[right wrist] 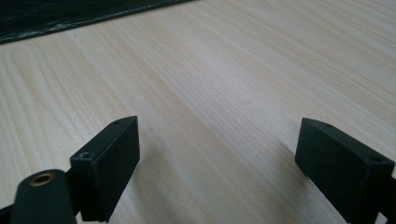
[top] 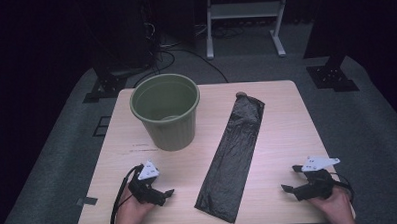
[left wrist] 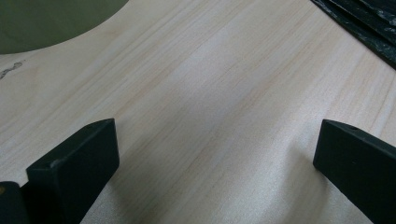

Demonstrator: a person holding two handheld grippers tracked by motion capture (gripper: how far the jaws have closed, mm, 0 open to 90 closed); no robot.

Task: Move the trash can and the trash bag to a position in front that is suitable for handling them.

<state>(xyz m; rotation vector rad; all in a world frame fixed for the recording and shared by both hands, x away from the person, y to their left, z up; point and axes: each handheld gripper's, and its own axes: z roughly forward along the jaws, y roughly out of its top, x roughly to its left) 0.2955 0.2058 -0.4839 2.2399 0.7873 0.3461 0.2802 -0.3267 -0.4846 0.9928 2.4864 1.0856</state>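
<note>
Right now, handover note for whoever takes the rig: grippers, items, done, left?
Left hand-held gripper: open, nothing between the jaws, low over the table near its front edge.
Right hand-held gripper: open, nothing held, at front right.
Black bin bag: folded flat in a long strip, mid-table, between both grippers, untouched.
Green bin: upright, back left, no liner visible.
Done: nothing visible yet.
Left: probably pick up the bag, open it, line the bin.

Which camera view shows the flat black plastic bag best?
The high view: the whole flat black plastic bag lies there lengthwise on the table. The left gripper view and right gripper view catch just an edge.
</note>
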